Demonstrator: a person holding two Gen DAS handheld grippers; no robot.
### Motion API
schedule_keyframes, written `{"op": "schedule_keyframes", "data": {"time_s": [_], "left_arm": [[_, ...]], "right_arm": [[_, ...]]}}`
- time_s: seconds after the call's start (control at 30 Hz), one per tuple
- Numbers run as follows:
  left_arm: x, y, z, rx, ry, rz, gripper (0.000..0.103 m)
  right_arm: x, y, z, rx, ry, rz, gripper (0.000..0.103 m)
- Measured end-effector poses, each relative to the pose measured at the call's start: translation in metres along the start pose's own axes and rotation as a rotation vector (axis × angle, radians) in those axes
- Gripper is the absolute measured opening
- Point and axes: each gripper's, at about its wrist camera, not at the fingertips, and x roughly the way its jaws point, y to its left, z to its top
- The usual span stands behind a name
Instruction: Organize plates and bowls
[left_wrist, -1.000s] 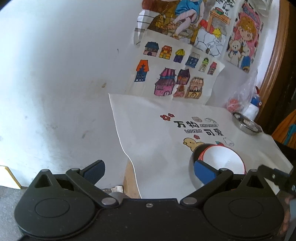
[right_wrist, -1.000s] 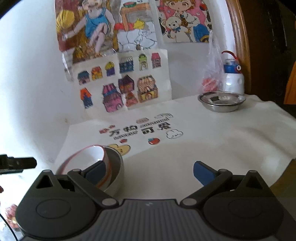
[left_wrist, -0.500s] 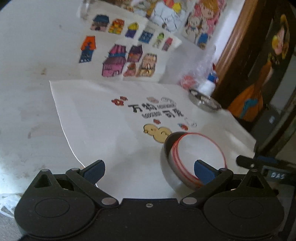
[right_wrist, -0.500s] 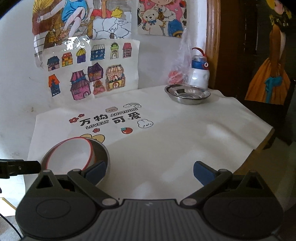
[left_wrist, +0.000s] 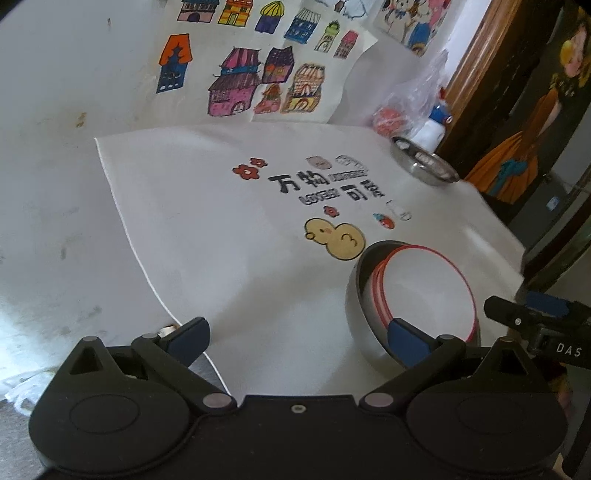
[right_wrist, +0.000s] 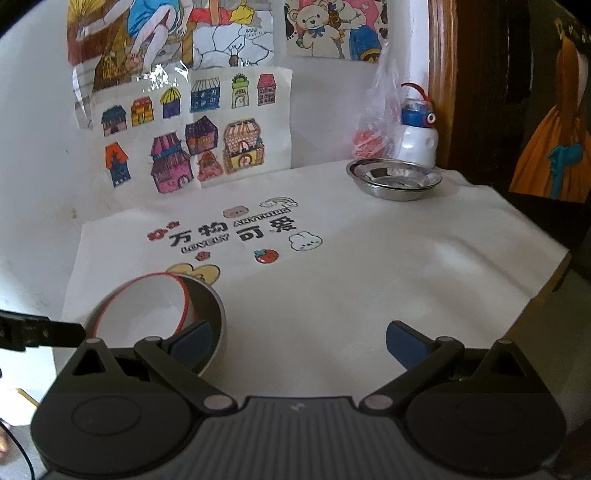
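A white bowl with a red rim sits tilted inside a steel bowl on the printed white cloth. In the right wrist view the same white bowl lies in the steel bowl at lower left. A steel plate stands at the far right of the cloth; it also shows in the left wrist view. My left gripper is open and empty, its right finger in front of the bowls. My right gripper is open and empty, its left finger by the steel bowl.
A white and blue bottle and a plastic bag stand behind the steel plate by the wooden door frame. Children's drawings hang on the wall. The cloth's right edge drops off the table.
Both views have swung right and tipped down toward the table. The bowls and the steel plate have stayed in place. Both grippers have stayed open.
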Motion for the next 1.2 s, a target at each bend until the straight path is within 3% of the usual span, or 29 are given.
{"op": "schedule_keyframes", "data": {"time_s": [0.27,0.43,0.73,0.93,1.2], "left_arm": [[-0.002,-0.012,0.003,0.014,0.025,0.093,0.102],[0.004,-0.026,0.012,0.102,0.077,0.136,0.102],[0.022,-0.026,0.031,0.122,0.240,0.106,0.102],[0.033,-0.023,0.037,0.091,0.320,0.087,0.102],[0.033,-0.025,0.038,0.101,0.324,0.099,0.102]], "right_arm": [[0.014,-0.012,-0.001,-0.002,0.044,0.064,0.103],[0.018,-0.008,0.008,-0.067,0.079,0.063,0.103],[0.027,0.017,0.020,-0.271,0.196,0.096,0.103],[0.040,0.010,0.033,-0.230,0.310,0.141,0.103],[0.047,0.009,0.041,-0.234,0.381,0.153,0.103]]}}
